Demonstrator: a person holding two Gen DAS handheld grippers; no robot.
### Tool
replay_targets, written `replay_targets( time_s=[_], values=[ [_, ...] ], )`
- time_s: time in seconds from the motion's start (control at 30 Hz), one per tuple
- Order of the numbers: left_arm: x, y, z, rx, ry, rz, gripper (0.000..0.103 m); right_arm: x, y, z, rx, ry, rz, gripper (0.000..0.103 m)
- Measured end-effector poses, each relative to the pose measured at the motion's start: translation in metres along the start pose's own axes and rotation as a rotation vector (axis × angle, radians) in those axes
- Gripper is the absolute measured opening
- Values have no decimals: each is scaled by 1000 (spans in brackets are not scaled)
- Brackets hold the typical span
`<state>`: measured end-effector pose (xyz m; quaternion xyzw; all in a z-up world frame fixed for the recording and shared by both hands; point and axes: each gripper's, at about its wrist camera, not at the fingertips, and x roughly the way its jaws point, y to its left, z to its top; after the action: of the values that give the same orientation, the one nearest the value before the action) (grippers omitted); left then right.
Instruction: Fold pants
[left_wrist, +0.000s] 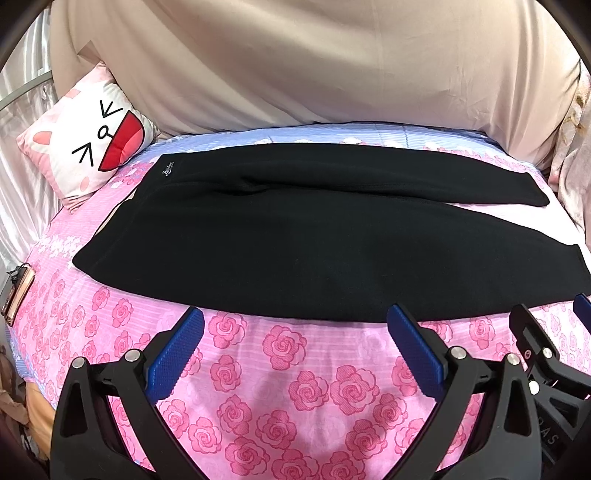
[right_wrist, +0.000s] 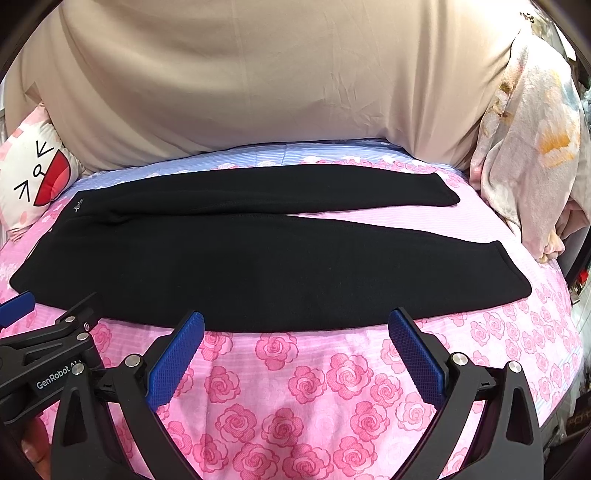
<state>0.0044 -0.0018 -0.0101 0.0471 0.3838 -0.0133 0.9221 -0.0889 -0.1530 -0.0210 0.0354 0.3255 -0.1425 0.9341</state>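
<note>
Left tool (left_wrist: 295, 354) and right tool (right_wrist: 295, 360) near, both wide open, holding nothing. Black pants (right_wrist: 236, 266) flat on rose bed (right_wrist: 314, 406), legs pointing right. Soft, floppy, light; grab near edge.

The pants (left_wrist: 295, 236) are plain black, with a tiny pale logo near the waistband. The bedsheet (left_wrist: 280, 387) under them is pink with a repeating print of darker pink roses, turning to pale blue stripes at its far edge. The cushion (left_wrist: 88, 147) is white and pink, printed with a cartoon face in black lines and a red open mouth. The big draped cloth (left_wrist: 295, 62) behind is plain beige. Both the left gripper (left_wrist: 295, 328) and right gripper (right_wrist: 295, 332) are black with blue textured finger pads. The blanket (right_wrist: 532, 155) is pale pink with orange blotches.
</note>
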Motion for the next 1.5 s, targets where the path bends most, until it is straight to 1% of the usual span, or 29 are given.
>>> replay_targets(
  time_s=[0.6,0.7,0.8,0.9,0.93,0.97,1.03,1.1,1.13,1.17,1.23,1.27,1.3,1.37,1.4,1.43,1.5],
  values=[
    [6,-4,4,1,14,3,97,8,1,1,-2,10,4,98],
    [8,-3,5,1,19,-8,97,13,-2,2,4,20,25,98],
    [9,5,12,-9,12,-26,97,25,-23,12,30,40,73,98],
    [12,24,29,-46,-1,-52,97,36,-64,38,76,28,109,98],
    [13,34,37,-62,-5,-64,97,42,-85,51,100,20,128,98],
    [15,44,45,-77,-11,-71,98,50,-104,63,119,11,130,98],
    [22,73,69,-131,-25,-55,98,72,-143,90,135,-1,103,98],
    [32,106,93,-196,-31,-33,98,101,-178,116,152,3,49,98],
    [36,121,105,-227,-41,-17,98,128,-200,135,155,26,35,98],
    [40,133,115,-246,-50,6,98,143,-211,145,160,33,20,98],
    [55,157,140,-264,-70,93,98,187,-238,171,167,69,-27,98],
    [60,165,148,-266,-72,120,98,208,-249,182,168,82,-44,98],
    [72,177,160,-274,-75,170,98,231,-259,194,161,104,-49,97],
    [88,191,174,-271,-63,193,98,259,-272,208,149,116,-81,96],
    [103,199,184,-273,-39,193,98,274,-277,214,142,129,-86,96],
    [117,206,192,-270,-20,177,98,292,-283,220,141,144,-96,96],
    [146,220,206,-279,12,175,98,318,-294,226,138,182,-89,96]
  ],
)
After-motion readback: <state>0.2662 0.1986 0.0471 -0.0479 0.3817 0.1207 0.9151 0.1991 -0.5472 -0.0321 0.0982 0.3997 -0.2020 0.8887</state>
